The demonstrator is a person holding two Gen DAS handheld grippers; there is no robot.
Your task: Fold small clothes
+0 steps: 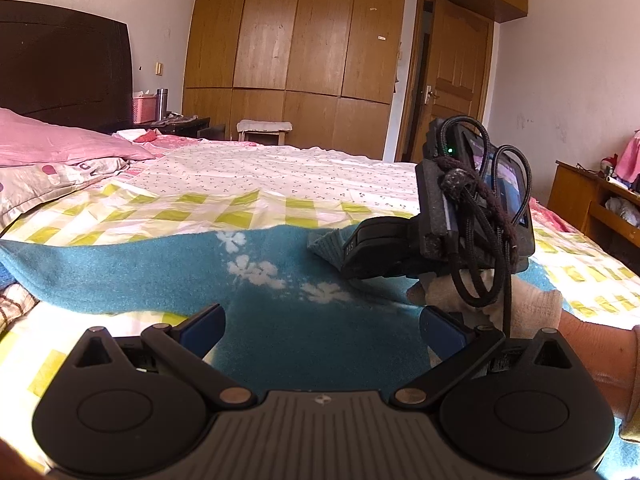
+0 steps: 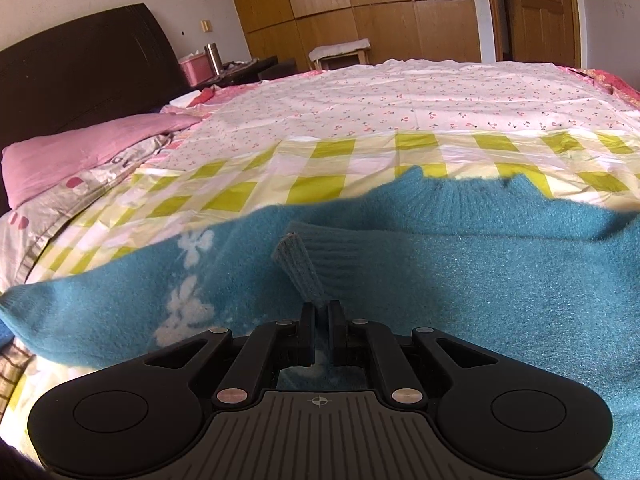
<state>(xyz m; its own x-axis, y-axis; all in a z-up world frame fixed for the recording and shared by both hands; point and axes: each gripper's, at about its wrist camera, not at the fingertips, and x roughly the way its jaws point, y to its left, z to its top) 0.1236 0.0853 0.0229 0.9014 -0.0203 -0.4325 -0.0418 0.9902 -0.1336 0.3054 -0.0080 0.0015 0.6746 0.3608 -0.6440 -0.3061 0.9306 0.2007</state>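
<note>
A bed (image 2: 400, 96) under a yellow-checked and cherry-print sheet carries the fuzzy teal knit sweater with white flowers (image 2: 480, 272), spread flat near its front edge. It looks soft, light and limp, likely to sag and drape, so the firmer ribbed edges seem the best grips. The right gripper (image 2: 319, 320) has its fingers pinched on the ribbed sleeve cuff (image 2: 298, 264), laid over the body. The left gripper (image 1: 322, 330) hovers above, fingers wide and empty.

place: home bedroom | evidence: bed (image 2: 400, 92), pillow (image 1: 60, 140), wardrobe (image 1: 300, 32)
</note>
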